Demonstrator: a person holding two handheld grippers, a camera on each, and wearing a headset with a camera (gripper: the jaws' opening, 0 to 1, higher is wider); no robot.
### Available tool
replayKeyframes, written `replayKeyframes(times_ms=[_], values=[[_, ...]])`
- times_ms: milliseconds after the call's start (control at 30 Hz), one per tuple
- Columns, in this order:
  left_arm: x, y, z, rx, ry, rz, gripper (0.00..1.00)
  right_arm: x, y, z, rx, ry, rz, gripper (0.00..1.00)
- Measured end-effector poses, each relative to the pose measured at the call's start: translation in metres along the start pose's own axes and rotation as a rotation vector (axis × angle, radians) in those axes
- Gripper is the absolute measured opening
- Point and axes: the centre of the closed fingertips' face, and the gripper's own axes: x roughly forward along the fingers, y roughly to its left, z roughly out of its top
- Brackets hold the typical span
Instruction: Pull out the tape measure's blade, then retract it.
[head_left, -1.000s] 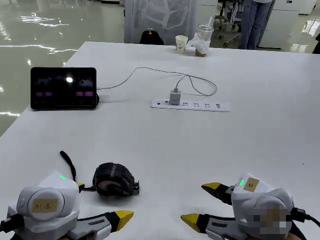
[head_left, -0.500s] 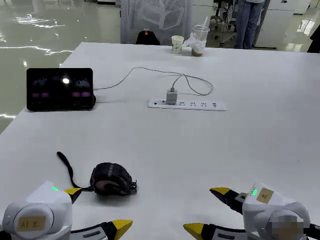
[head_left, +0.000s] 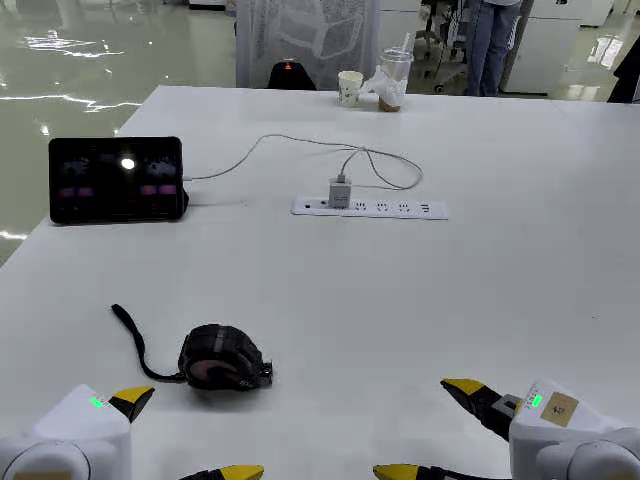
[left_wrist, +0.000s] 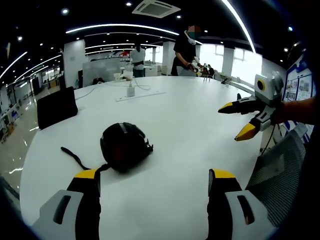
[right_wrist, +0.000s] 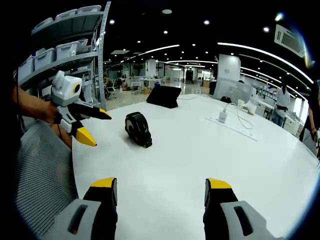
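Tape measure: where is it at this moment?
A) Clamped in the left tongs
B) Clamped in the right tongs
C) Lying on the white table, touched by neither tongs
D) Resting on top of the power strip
C: the tape measure lies on the white table, while the left tongs and the right tongs are both open and short of it.

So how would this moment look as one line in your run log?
tape measure: lying on table, not gripped | left gripper: open, behind it | right gripper: open, apart
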Motion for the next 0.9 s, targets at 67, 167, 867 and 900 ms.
replayKeyframes(times_ms=[67, 167, 867, 900], values=[[-0.001, -0.001, -0.001, 0.003, -0.003, 0.000, 0.86, -0.002, 0.002, 0.000, 0.013, -0.008, -0.001, 0.74], [-0.004, -0.003, 0.000, 0.008, -0.006, -0.002, 0.87, -0.004, 0.004, 0.000, 0.016, -0.008, -0.005, 0.75], [-0.017, -0.011, 0.001, 0.012, -0.027, -0.011, 0.96, -0.016, 0.012, 0.001, 0.080, -0.021, -0.046, 0.93], [-0.018, -0.011, 0.001, 0.011, -0.029, -0.012, 0.96, -0.017, 0.013, 0.000, 0.085, -0.021, -0.046, 0.93]])
